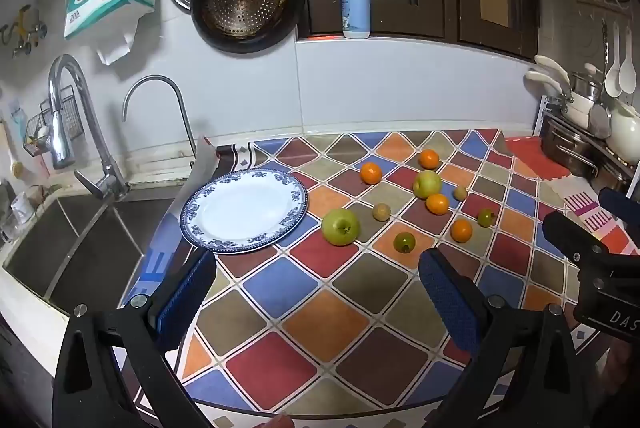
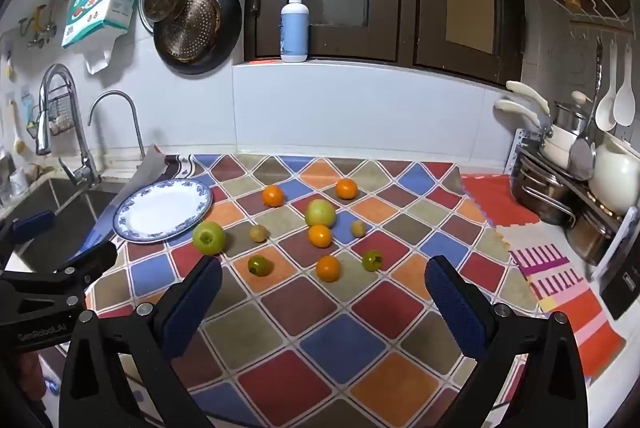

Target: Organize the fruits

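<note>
Fruit is seen scattered right of the empty plate [image 1: 244, 211]; nothing is gathered yet. Both the left gripper [image 1: 316, 292] and right gripper [image 2: 324, 292] are held wide apart, empty. The nearest green apple [image 1: 341, 226] is likely to be grasped first.

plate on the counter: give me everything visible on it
The plate is round and white, ceramic by its look, with a dark blue floral band around the rim. It holds nothing and lies flat at the left edge of the patchwork cloth, right beside the sink. A large green apple sits next to its right rim; in the right wrist view the two look very close, contact unclear. No gripper touches it.
</note>
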Demonstrator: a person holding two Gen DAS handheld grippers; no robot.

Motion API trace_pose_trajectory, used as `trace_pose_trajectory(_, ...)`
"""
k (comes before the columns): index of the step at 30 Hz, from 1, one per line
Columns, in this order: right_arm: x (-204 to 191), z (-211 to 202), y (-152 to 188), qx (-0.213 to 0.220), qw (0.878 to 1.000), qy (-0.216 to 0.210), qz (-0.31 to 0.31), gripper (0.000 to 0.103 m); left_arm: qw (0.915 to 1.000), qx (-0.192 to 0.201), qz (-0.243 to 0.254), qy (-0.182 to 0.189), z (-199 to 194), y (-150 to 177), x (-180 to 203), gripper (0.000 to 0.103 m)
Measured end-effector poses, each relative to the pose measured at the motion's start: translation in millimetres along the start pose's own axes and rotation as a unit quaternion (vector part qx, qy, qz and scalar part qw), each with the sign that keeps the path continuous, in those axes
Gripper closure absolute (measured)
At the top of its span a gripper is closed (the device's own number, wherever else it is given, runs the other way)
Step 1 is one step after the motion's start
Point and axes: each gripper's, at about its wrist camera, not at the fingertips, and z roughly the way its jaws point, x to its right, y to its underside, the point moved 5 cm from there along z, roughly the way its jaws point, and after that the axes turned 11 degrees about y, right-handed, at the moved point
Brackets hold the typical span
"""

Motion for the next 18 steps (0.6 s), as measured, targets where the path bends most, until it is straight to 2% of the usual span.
trace_pose_trajectory(18, 0.2, 3.4, 0.0, -0.003, 1.000, -0.001, 0.000, 0.001, 0.9999, -0.007, -0.008, 0.001, 2.8, -0.9, 0.9, 0.000)
